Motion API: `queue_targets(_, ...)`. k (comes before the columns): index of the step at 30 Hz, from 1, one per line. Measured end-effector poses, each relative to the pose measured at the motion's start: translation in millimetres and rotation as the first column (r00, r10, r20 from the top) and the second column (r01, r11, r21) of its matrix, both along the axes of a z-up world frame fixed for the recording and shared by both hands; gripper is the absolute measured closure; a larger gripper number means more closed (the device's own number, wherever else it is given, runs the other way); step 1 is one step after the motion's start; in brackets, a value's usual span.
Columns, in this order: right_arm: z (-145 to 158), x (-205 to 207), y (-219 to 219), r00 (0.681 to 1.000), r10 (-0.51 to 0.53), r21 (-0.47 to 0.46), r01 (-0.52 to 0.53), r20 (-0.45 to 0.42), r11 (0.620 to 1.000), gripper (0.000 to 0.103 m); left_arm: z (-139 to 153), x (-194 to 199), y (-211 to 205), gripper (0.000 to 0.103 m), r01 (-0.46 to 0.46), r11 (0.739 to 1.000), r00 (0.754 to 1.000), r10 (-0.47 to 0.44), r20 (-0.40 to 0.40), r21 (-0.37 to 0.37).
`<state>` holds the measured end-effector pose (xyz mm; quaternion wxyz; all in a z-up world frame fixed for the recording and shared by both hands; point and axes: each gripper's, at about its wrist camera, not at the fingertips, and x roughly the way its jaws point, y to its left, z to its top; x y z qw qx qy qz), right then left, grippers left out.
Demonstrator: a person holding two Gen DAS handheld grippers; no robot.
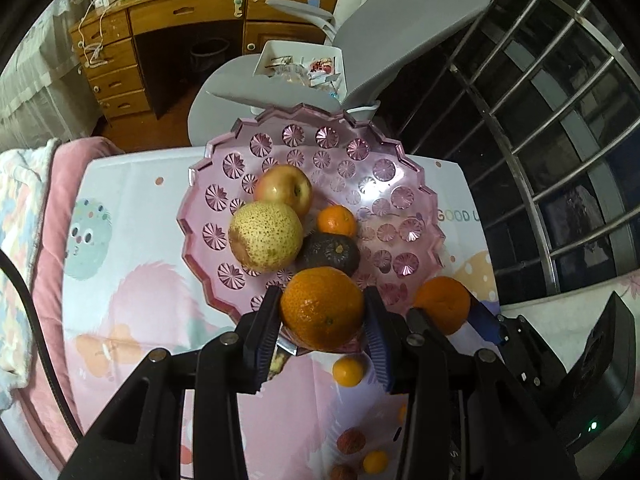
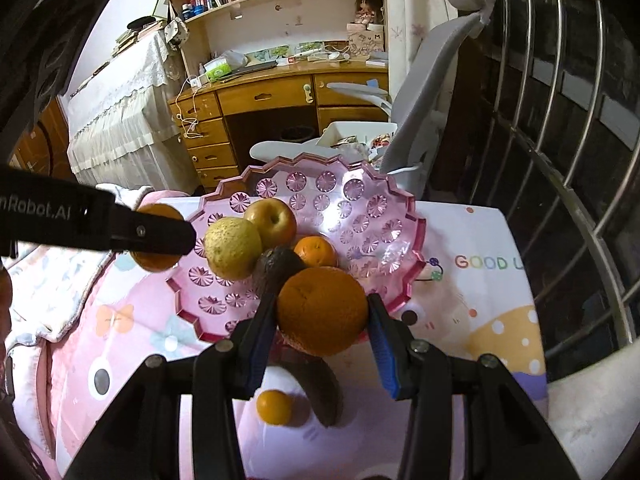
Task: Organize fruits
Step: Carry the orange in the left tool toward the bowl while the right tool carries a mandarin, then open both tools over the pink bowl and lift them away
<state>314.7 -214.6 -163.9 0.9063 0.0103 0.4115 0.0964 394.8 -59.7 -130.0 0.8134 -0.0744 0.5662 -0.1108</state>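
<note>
- Left wrist view: left gripper [image 1: 323, 312] clamped on a large orange [image 1: 322, 309], held over the near rim of the pink bowl [image 1: 416, 184].
- Bowl held an apple [image 1: 285, 189], a pear [image 1: 265, 237], a small tangerine [image 1: 337, 221] and an avocado [image 1: 333, 254].
- Right gripper [image 1: 442, 308] alongside, gripping a second orange [image 1: 442, 304].
- A kumquat [image 1: 348, 371] lay on the patterned sheet [image 1: 140, 280] below.
- Right wrist view: right gripper [image 2: 322, 316] closed on its orange [image 2: 322, 311] above the bowl's [image 2: 360, 208] near edge.
- Left gripper's orange [image 2: 154, 258] showed behind its black finger [image 2: 152, 236], just beside the bowl's left rim.
</note>
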Motion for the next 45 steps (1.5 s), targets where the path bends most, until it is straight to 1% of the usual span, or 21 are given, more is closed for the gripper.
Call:
queue_targets(7,-21.5,21.6,-3.0,0.998,0.017,0.033,-0.015,-0.068,0.999,0.058,-23.1,8.8,-2.3,0.064,-0.002,1.000,0.999,0.002,-0.045,-0.009)
queue_targets(10,-26.0,26.5,-4.4,0.995,0.004,0.040,0.000,-0.095,0.999,0.058,-29.4,11.4,-3.0,0.063,-0.012,1.000,0.998,0.012,-0.059,-0.006)
queue_targets(12,-27.9,29.0,-5.2,0.995,0.005,0.051,0.000,-0.103,0.999,0.057,-30.1,12.4,-3.0,0.057,-0.017,1.000,0.998,0.016,-0.059,-0.009)
queue_targets(13,-28.6,30.7,-4.8,0.994,0.006,0.052,0.000,-0.109,0.999,0.057,-28.6,12.3,-1.7,0.044,-0.022,1.000,0.998,0.021,-0.054,-0.021)
queue_targets(14,-28.9,32.0,-4.9,0.993,0.004,0.052,0.002,-0.114,0.999,0.057,-26.9,12.1,0.0,0.034,-0.028,0.999,0.999,0.027,-0.047,-0.033)
queue_targets(15,-27.8,32.7,-5.6,0.994,0.000,0.054,0.006,-0.111,0.999,0.055,-23.8,10.9,3.0,0.032,-0.038,0.998,0.999,0.036,-0.036,-0.046)
queue_targets(16,-25.9,32.4,-6.9,0.995,-0.006,0.065,0.013,-0.103,0.998,0.052,-21.4,10.3,5.3,0.031,-0.042,0.998,0.999,0.040,-0.030,-0.049)
queue_targets(18,-23.4,33.0,-9.0,0.995,-0.011,0.088,0.020,-0.098,0.996,0.038,-16.7,7.2,9.8,0.031,-0.051,0.998,0.999,0.050,-0.019,-0.044)
queue_targets(20,-21.2,31.6,-11.6,0.995,-0.016,0.113,0.028,-0.101,0.993,0.032,-11.9,1.9,15.9,0.029,-0.064,0.997,0.998,0.064,-0.007,-0.044)
queue_targets(23,-17.9,28.7,-14.6,0.994,-0.020,0.149,0.036,-0.111,0.988,0.031,-6.0,-8.8,25.3,0.029,-0.093,0.995,0.996,0.093,-0.002,-0.048)
queue_targets(26,-14.2,24.4,-16.3,0.991,-0.020,0.164,0.041,-0.129,0.986,0.030,0.1,-22.2,34.1,0.029,-0.110,0.993,0.994,0.110,-0.003,-0.044)
queue_targets(28,-11.2,19.3,-17.8,0.990,-0.002,0.192,0.029,-0.140,0.981,0.030,5.4,-33.0,40.5,0.029,-0.116,0.992,0.993,0.116,0.002,-0.042)
queue_targets(31,-4.1,7.7,-20.8,0.988,-0.019,0.202,0.050,-0.151,0.978,0.030,14.2,-51.5,49.2,0.028,-0.118,0.992,0.993,0.118,0.013,-0.038)
queue_targets(37,12.3,-24.9,-22.0,0.985,-0.077,0.161,0.102,-0.155,0.982,0.029,24.4,-93.6,69.6,0.027,-0.101,0.995,0.995,0.101,0.016,-0.023)
queue_targets(38,14.7,-32.2,-21.8,0.983,-0.095,0.150,0.118,-0.157,0.982,0.029,24.3,-100.7,72.8,0.025,-0.094,0.995,0.995,0.095,0.011,-0.018)
queue_targets(45,25.2,-88.2,-9.6,0.969,-0.186,0.074,0.200,-0.163,0.977,0.028,25.2,-152.0,102.4,0.025,-0.070,0.998,0.998,0.070,0.002,-0.004)
